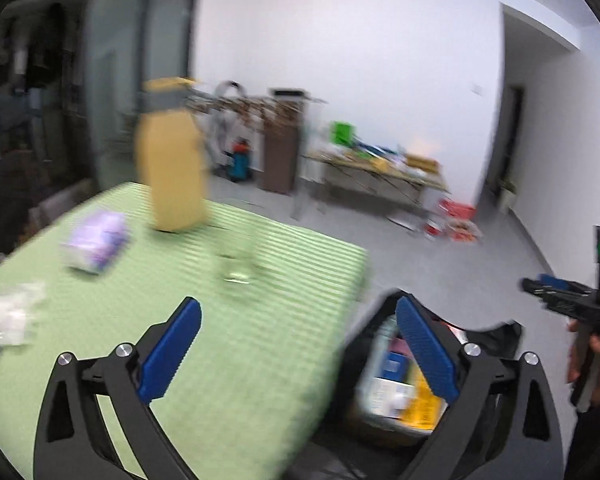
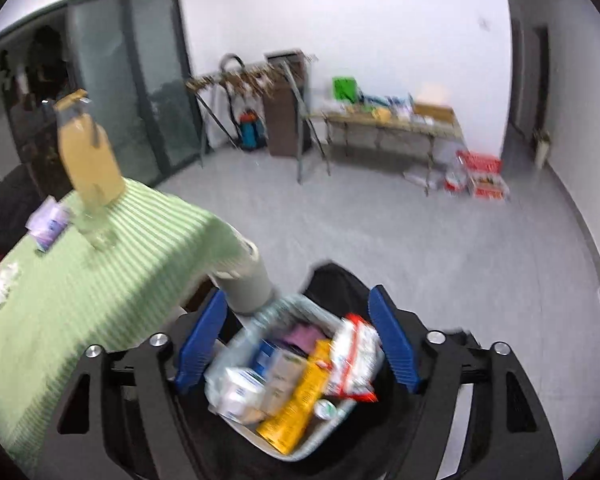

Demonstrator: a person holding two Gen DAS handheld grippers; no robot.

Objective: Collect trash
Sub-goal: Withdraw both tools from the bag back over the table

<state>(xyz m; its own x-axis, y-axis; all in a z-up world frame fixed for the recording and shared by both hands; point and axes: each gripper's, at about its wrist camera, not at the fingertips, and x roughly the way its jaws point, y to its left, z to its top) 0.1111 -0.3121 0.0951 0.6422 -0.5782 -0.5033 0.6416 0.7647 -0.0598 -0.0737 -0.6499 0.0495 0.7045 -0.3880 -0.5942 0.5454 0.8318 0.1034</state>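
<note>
Both tongs are wide and empty: my left tongs hang over the counter's right edge, my right tongs above the trash bin on the floor beside that edge. On the green-striped counter, from the left: crumpled white wrappers at the left edge, a purple packet, a yellow bottle near the far edge, a clear glass. Boxes and packets fill the bin.
</note>
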